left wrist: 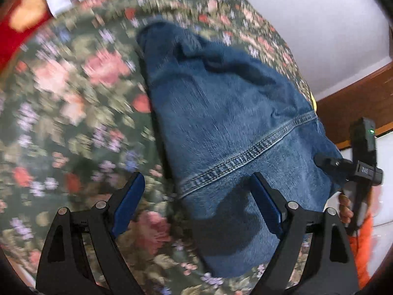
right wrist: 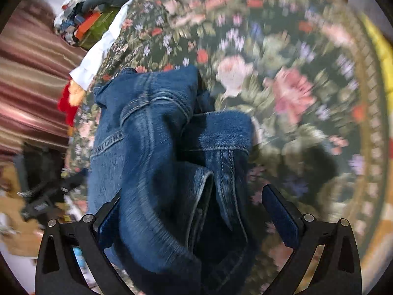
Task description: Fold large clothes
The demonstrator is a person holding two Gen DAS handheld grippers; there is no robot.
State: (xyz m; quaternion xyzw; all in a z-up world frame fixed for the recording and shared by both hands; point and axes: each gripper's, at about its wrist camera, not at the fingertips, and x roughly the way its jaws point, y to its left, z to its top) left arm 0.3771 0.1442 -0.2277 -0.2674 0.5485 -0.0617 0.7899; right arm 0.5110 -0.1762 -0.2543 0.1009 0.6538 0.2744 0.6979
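Note:
A pair of blue denim jeans (left wrist: 221,123) lies bunched on a floral bedspread (left wrist: 73,98). My left gripper (left wrist: 196,186) is open and empty, just above the near end of the jeans, with the stitched seam between its blue pads. In the right wrist view the jeans (right wrist: 159,147) lie folded over themselves, hem and seams toward me. My right gripper (right wrist: 191,201) is open, its fingers either side of the denim folds, not clamped. The other gripper (left wrist: 353,167) shows at the right edge of the left wrist view, beside the jeans.
A white garment (right wrist: 98,49) and a red cloth (right wrist: 66,103) lie at the bed's far edge. A cluttered bag (right wrist: 93,24) and striped curtain (right wrist: 29,86) stand beyond. A white wall (left wrist: 319,24) and wooden trim (left wrist: 356,98) border the bed.

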